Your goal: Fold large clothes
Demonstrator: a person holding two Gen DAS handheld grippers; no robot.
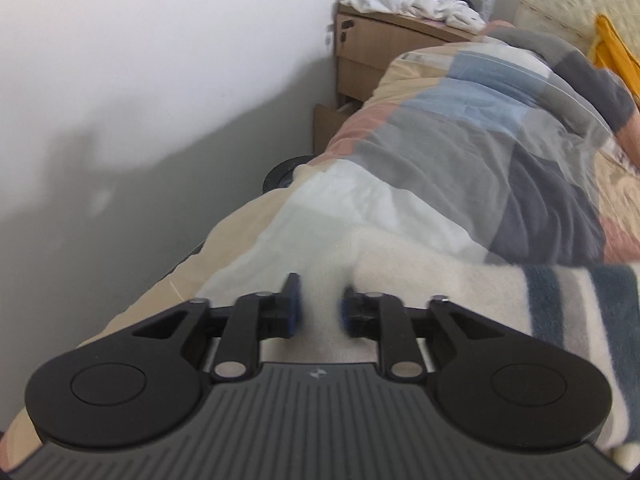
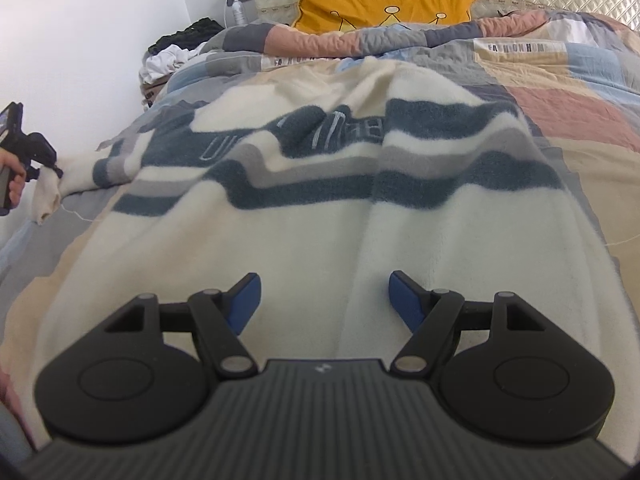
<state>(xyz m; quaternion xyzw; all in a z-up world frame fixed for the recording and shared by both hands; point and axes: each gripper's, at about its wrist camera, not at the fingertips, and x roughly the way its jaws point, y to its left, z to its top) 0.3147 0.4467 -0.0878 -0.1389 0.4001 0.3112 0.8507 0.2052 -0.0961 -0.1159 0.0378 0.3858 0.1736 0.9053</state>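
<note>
Plainly found the striped sweater (image 2: 320,232) spread over the middle of the bed (image 2: 560,120), hem toward the foot edge, one sleeve (image 2: 46,188) drawn out to the left edge. Judged that sleeve the main risk: seemed draped at the left claw (image 1: 318,304) right by the bed's edge, so could slide over the side or land twisted if dropped carelessly. Feared a skewed fold too, given the ripples across the chest stripes; would trap creases unless smoothed first. Saw the left claw tilted steeply down near the wall, jaws only narrowly apart, cream cloth showing between the pads without any sure pinch on it. Noted a hand (image 2: 14,184) wrapped round its grip. Found the right claw (image 2: 325,300) hovering over the plain lower part of the sweater near the foot edge, angled down, jaws wide and holding nothing, pads clear of the cloth.
</note>
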